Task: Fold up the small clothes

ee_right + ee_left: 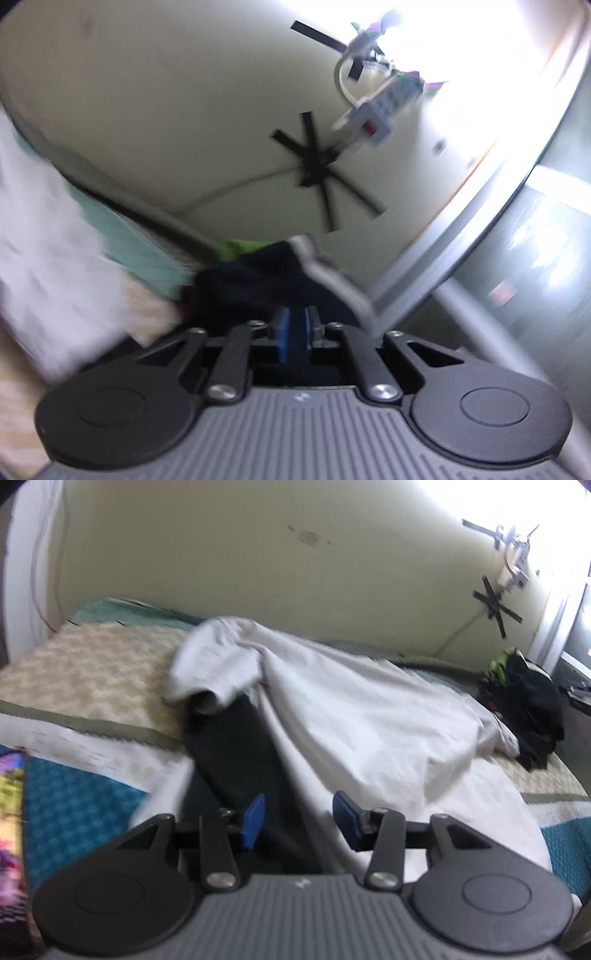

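A crumpled white shirt (332,709) lies across the bed, one sleeve flopped over at the far left. A dark garment (236,746) shows beneath its left edge and runs toward me. My left gripper (299,823) hovers over that edge with its blue pads (255,821) apart and nothing pinched between them. In the blurred right wrist view, my right gripper (295,332) has its blue pads together. Right behind it sits a dark clothes pile (258,280) with a grey-white band (332,284). Whether any cloth is pinched there I cannot tell.
A cream quilt (88,672) and a teal blanket (74,805) cover the bed. The dark clothes pile (524,709) sits at the bed's far right. Behind the bed is a wall with black tape crosses (495,602) and a power strip (373,118).
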Demonstrator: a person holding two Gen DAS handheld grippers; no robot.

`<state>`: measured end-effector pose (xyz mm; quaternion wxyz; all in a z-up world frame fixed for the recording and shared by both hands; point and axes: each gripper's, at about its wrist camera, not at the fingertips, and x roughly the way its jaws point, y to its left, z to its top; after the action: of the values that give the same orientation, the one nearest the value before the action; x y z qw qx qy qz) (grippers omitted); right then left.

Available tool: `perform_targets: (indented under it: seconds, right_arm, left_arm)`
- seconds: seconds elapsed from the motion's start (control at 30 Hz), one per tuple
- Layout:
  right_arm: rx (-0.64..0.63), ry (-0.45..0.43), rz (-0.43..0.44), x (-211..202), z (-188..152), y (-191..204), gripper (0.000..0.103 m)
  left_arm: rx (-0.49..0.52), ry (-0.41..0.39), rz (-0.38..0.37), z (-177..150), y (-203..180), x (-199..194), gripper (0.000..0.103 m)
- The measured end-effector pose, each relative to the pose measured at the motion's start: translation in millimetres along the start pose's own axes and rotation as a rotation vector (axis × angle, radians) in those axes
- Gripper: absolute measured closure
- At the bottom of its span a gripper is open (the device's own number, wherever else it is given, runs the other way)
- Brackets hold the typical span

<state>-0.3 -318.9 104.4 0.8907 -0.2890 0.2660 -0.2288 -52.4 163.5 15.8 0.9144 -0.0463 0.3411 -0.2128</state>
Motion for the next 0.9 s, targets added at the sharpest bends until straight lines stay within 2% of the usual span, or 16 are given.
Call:
perform_targets:
  seconds: [0.1,0.17,0.2,0.3,0.43,0.57,0.67,0.7,0.77,0.8,0.87,0.9]
  right_arm:
    - [0.123,-0.042,0.149,-26,0,-1,0.098]
    - [0.207,-0.064,0.276,-40,2,8,0.078]
    - [0.242,-0.073,0.334,-45,2,15,0.063]
    - [0.278,-0.106,0.499,-55,5,52,0.061]
    - [0.319,-0.112,0.674,-59,7,107,0.061]
    - [0.382,-0.073,0.777,-54,7,146,0.061]
    - [0.407,-0.032,0.808,-50,3,160,0.061]
    - [0.412,-0.018,0.807,-48,-1,162,0.061]
    - [0.457,0.045,0.830,-41,-8,161,0.068]
    - [0.508,0.049,0.836,-38,-11,156,0.067]
    - [0.573,0.076,0.835,-32,-16,150,0.067]
    - [0.592,0.084,0.831,-31,-18,148,0.068]
  left_arm:
    - [-0.037,-0.021,0.066,6,17,-15,0.053]
    - [-0.056,-0.017,0.107,9,27,-21,0.053]
    - [-0.068,-0.011,0.117,10,30,-23,0.053]
    - [-0.086,0.016,0.107,12,33,-23,0.052]
    - [-0.072,0.038,0.100,15,27,-18,0.041]
    - [-0.092,0.054,0.099,31,26,2,0.040]
    - [-0.108,0.070,0.143,48,32,26,0.041]
    - [-0.109,0.076,0.153,55,34,35,0.047]
    - [-0.098,0.095,0.172,67,35,54,0.082]
    - [-0.095,0.112,0.201,72,36,64,0.099]
    - [-0.087,0.111,0.269,84,42,76,0.098]
    - [-0.066,0.086,0.334,94,47,79,0.098]
